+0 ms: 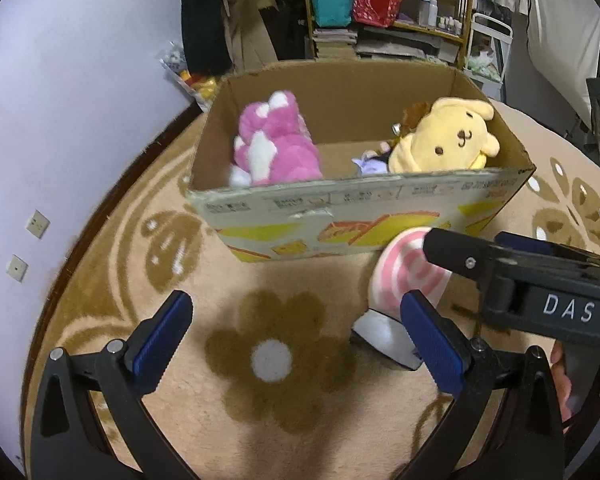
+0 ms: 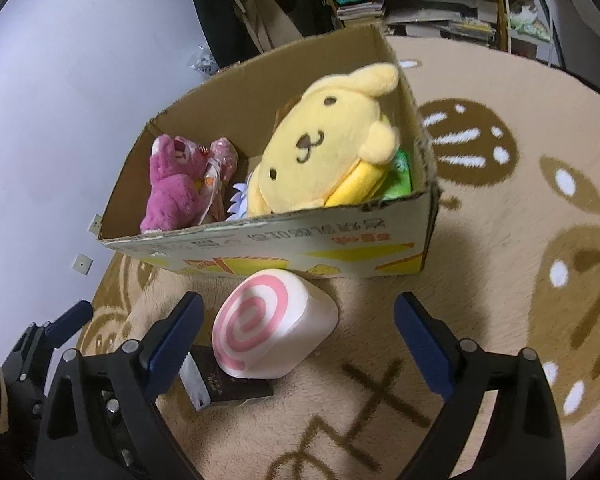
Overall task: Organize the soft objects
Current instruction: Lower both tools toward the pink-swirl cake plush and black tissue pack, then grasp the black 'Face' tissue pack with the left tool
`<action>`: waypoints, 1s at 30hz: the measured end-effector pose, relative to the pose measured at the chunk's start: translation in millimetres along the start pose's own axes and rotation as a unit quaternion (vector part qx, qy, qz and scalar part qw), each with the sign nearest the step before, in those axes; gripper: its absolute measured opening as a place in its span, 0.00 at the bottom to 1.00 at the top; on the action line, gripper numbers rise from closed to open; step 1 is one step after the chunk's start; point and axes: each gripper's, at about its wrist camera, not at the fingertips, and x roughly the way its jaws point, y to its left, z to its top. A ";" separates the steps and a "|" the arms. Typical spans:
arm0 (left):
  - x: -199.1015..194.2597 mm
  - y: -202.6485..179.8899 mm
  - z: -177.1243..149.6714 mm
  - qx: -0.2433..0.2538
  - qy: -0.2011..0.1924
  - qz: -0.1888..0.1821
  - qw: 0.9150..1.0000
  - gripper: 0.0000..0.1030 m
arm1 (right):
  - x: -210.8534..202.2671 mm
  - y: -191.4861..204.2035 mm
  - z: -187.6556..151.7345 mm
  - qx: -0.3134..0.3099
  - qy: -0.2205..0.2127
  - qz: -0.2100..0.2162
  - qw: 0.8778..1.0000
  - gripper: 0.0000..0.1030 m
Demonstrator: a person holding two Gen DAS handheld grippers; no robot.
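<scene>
A pink-and-white swirl roll cushion (image 2: 270,330) lies on the rug in front of a cardboard box (image 2: 260,246), resting on a small dark-and-white box (image 2: 220,390). It also shows in the left wrist view (image 1: 400,276). The cardboard box (image 1: 340,216) holds a pink plush bear (image 1: 272,144), a yellow dog plush (image 1: 448,140) and a small purple toy (image 1: 370,166). My right gripper (image 2: 300,340) is open, its jaws wide either side of the roll, not touching it. My left gripper (image 1: 296,336) is open and empty over the rug, left of the roll.
A beige rug with brown flower patterns (image 1: 276,360) covers the floor. A lilac wall (image 1: 60,120) with sockets is on the left. Shelves (image 1: 388,8) with bags and bottles stand behind the box.
</scene>
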 end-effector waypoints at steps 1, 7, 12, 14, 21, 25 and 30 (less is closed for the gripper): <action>4.2 -0.7 -0.6 -0.001 0.008 -0.003 1.000 1.00 | 2.5 0.2 0.4 0.002 0.003 0.001 1.000 0.97; 14.7 -2.1 -3.5 0.001 0.024 -0.008 1.000 1.00 | 15.5 1.2 0.7 0.001 0.013 0.000 1.000 0.97; 19.0 -3.5 -5.0 -0.003 0.032 -0.012 0.999 1.00 | 23.4 2.6 -1.5 0.001 0.020 -0.003 1.000 0.97; 22.5 -4.1 -6.2 -0.002 0.039 -0.014 0.999 1.00 | 25.6 3.0 -2.1 0.002 0.023 -0.002 1.000 0.97; 27.7 -8.1 -9.0 -0.006 0.064 -0.043 0.997 1.00 | 29.1 7.9 -4.8 0.000 0.028 -0.003 1.000 0.97; 39.5 -7.8 -16.3 -0.026 0.107 -0.083 0.990 0.74 | 33.0 9.6 -5.5 0.002 0.030 -0.003 1.000 0.97; 46.5 -15.4 -20.8 -0.004 0.129 -0.090 0.988 0.32 | 36.1 10.6 -6.3 -0.001 0.035 -0.001 0.999 0.97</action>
